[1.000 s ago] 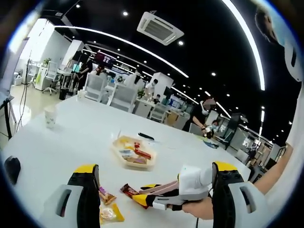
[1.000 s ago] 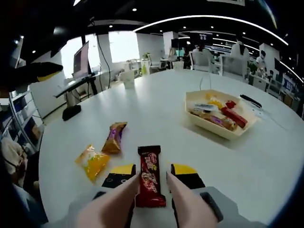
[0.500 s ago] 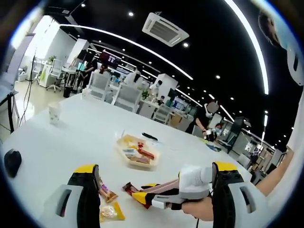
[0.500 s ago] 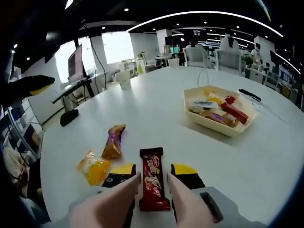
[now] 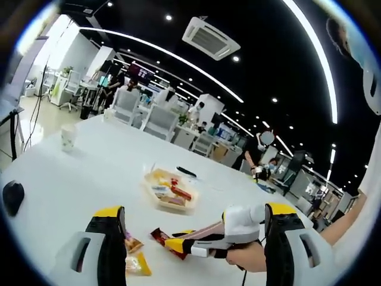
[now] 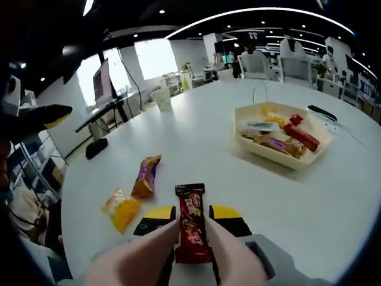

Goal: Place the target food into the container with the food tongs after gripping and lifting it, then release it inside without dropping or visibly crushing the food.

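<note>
A red chocolate bar (image 6: 190,229) lies lengthwise between the two arms of the flesh-coloured food tongs (image 6: 140,259), which press against its sides. My right gripper (image 6: 191,213) is shut on the tongs, its yellow-tipped jaws squeezing them from outside. The cream container (image 6: 271,158) with several snacks stands ahead to the right on the white table. In the left gripper view my left gripper (image 5: 195,210) stands wide open above the table. Below it the right gripper (image 5: 178,241) holds the tongs (image 5: 208,231) at the bar (image 5: 158,235), with the container (image 5: 172,208) beyond.
A purple-brown wrapper (image 6: 146,176) and an orange packet (image 6: 121,208) lie left of the bar. Farther off are a paper cup (image 6: 162,98), a black mouse (image 6: 97,148) and a black pen (image 6: 324,112). Office desks, chairs and people fill the background.
The tong arms have closed in from beside the red bar to press on its sides. Both views have shifted slightly; the left gripper stays open.
</note>
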### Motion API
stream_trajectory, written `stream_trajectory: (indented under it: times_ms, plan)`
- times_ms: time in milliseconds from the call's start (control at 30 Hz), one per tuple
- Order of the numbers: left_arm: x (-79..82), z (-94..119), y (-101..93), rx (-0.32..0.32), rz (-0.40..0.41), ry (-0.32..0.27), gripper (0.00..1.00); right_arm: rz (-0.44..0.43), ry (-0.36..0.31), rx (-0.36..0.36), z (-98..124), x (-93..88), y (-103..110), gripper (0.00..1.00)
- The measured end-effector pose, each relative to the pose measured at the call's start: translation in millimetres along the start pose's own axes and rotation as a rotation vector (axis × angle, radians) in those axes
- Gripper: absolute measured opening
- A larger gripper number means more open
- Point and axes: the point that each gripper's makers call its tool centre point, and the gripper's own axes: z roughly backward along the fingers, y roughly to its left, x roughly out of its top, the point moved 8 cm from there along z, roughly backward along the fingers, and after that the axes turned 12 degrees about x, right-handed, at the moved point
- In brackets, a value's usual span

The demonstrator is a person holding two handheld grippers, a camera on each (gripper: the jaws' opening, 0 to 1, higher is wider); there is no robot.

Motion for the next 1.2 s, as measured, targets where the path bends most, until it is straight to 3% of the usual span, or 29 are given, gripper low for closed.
stream_trajectory:
  times_ms: [133,167,233,500,1200]
  plan:
    - [-1.8,1.3,-2.4,-0.011,0.005,0.008,0.99,-0.153,-0.025,0.024,7.0,-3.1,-4.7,0.21]
    - [-3.4,1.8,-3.0,-0.018,0.011,0.014,0.99,-0.176,-0.103,0.043,12.1,3.8,-4.2,0.21]
    - [-5.3,3.1,-4.0,-0.021,0.009,0.019,0.99,-0.185,-0.154,0.073,19.7,12.9,-1.2,0.21]
    - [-13.2,0.1,-11.3,-0.046,0.026,0.041,0.99,-0.174,-0.218,0.058,40.1,38.6,-7.5,0.21]
    - [1.8,-2.6,-20.8,-0.077,0.023,0.019,0.99,-0.188,-0.246,0.081,56.7,51.4,-12.2,0.22]
